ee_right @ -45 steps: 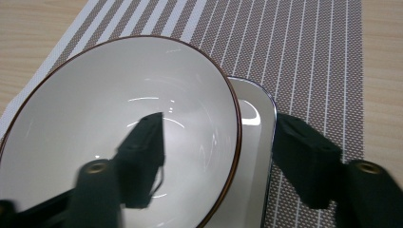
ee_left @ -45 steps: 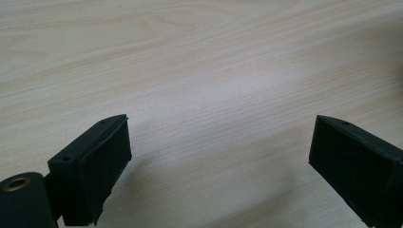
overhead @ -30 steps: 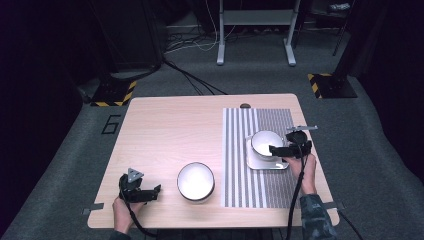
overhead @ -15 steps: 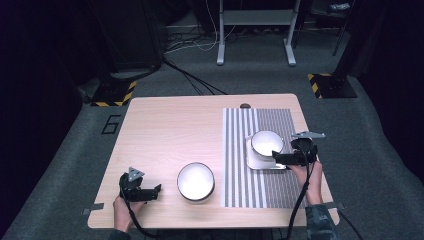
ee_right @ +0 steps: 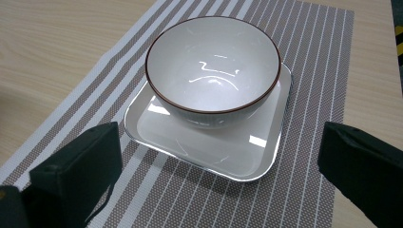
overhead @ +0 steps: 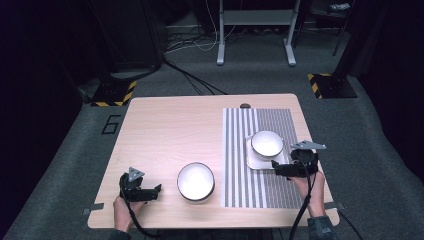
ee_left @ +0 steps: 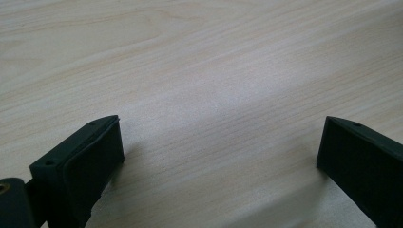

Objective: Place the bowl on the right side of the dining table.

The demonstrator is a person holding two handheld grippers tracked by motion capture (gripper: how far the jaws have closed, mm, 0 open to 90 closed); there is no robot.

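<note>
A white bowl with a brown rim (overhead: 267, 143) (ee_right: 212, 66) sits upright in a square white plate (overhead: 252, 161) (ee_right: 237, 152) on a striped placemat (overhead: 250, 190) (ee_right: 304, 71). My right gripper (overhead: 276, 167) (ee_right: 218, 175) is just in front of the plate's near right corner, open and holding nothing, with its jaws wide apart and facing the bowl. A second white bowl with a dark rim (overhead: 195, 181) rests on the bare wood near the front edge. To its left my left gripper (overhead: 156, 191) (ee_left: 218, 156) is open over bare wood, close to that bowl.
The wooden table (overhead: 170, 130) is bare across its left and far parts. A small dark round object (overhead: 245, 105) lies at the far edge by the placemat. Dark carpet, cables and a metal stand (overhead: 255, 30) lie beyond the table.
My right gripper has drawn back from the bowl's right side toward the front edge of the table. Both bowls, the plate and the left gripper have stayed put.
</note>
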